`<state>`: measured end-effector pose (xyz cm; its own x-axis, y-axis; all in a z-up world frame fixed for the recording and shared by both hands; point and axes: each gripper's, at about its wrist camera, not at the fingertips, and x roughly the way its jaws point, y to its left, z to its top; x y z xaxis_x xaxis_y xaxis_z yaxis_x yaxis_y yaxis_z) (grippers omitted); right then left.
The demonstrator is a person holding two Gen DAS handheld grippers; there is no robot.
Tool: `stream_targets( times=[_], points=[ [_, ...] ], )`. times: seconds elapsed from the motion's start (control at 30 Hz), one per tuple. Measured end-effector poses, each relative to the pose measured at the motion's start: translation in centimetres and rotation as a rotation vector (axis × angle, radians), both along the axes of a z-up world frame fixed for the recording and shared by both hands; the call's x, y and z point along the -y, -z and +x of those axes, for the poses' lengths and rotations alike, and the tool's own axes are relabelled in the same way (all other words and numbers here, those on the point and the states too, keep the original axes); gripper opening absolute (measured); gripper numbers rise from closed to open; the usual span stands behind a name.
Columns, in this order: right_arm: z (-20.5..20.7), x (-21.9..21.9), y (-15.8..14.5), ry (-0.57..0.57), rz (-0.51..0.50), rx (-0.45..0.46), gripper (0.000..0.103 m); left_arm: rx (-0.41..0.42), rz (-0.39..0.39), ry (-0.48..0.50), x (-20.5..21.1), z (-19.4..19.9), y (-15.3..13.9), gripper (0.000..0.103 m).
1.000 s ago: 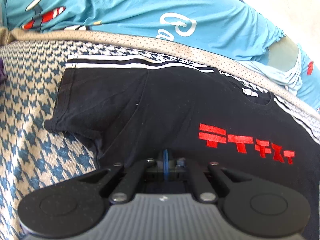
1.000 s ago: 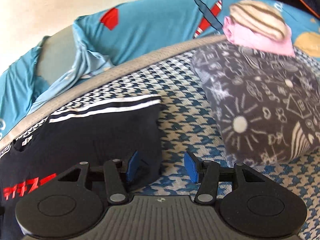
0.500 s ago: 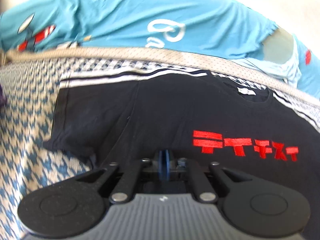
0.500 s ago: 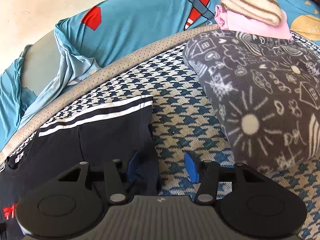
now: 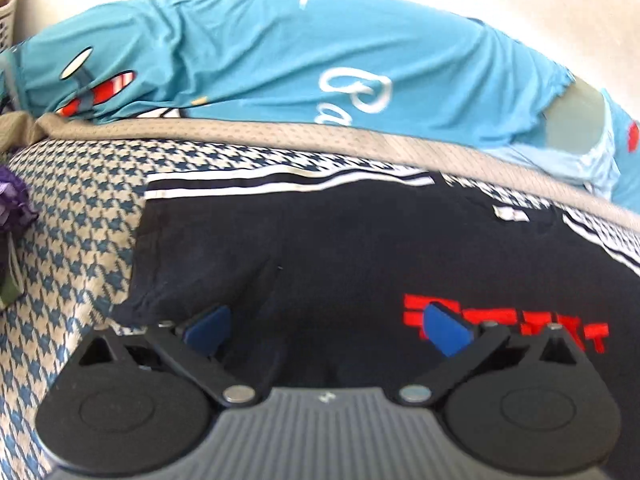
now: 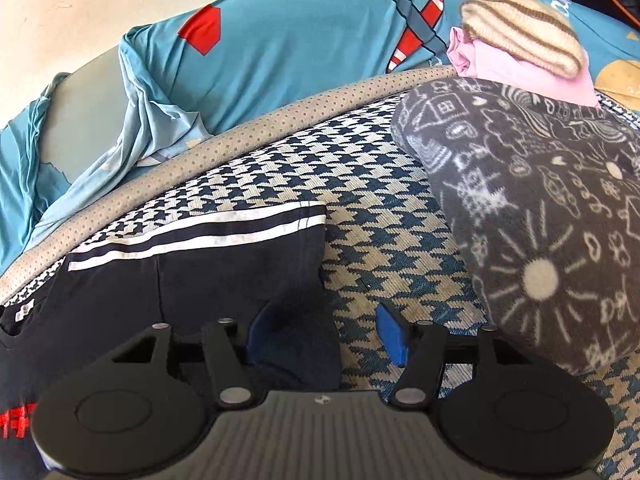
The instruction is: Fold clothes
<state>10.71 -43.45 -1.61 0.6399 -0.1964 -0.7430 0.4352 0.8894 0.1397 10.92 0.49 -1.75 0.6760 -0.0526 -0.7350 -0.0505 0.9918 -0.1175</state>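
Note:
A black T-shirt with red lettering and white-striped sleeves lies flat on a blue-and-cream houndstooth cover. My left gripper hovers low over the shirt's chest. Its jaws are opening wide and grip nothing, with loose cloth rumpled beneath them. In the right wrist view the shirt's right sleeve ends at a striped hem. My right gripper straddles that sleeve's outer edge. Its jaws are opening, the left pad over black cloth and the right pad over bare cover, neither pressing.
A folded grey blanket with white doodles lies close on the right, with a pink garment and a striped knit hat behind it. A beige mesh band edges the cover, backed by a blue aeroplane-print sheet. Purple fabric sits far left.
The left gripper's jaws went from shut to wide open over the shirt. The right gripper's jaws widened a little, and it moved slightly along the sleeve edge.

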Motion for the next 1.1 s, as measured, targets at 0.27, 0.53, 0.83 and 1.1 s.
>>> stream_targets(
  times=[0.27, 0.53, 0.83, 1.1],
  points=[
    [0.4, -0.7, 0.3, -0.017, -0.040, 0.010, 0.056, 0.027, 0.016, -0.043, -0.6, -0.1, -0.7, 0.103],
    [0.8, -1.7, 0.5, -0.062, -0.095, 0.035, 0.023, 0.028, 0.028, -0.034, -0.4, -0.3, -1.0, 0.103],
    [0.9, -2.5, 0.5, -0.105, -0.126, 0.059, 0.008, 0.016, 0.007, -0.068, -1.3, -0.2, -0.9, 0.103],
    [0.6, -4.0, -1.4, -0.134, -0.131, 0.131, 0.008, 0.016, 0.010, -0.074, -1.3, -0.3, -1.0, 0.103]
  ],
)
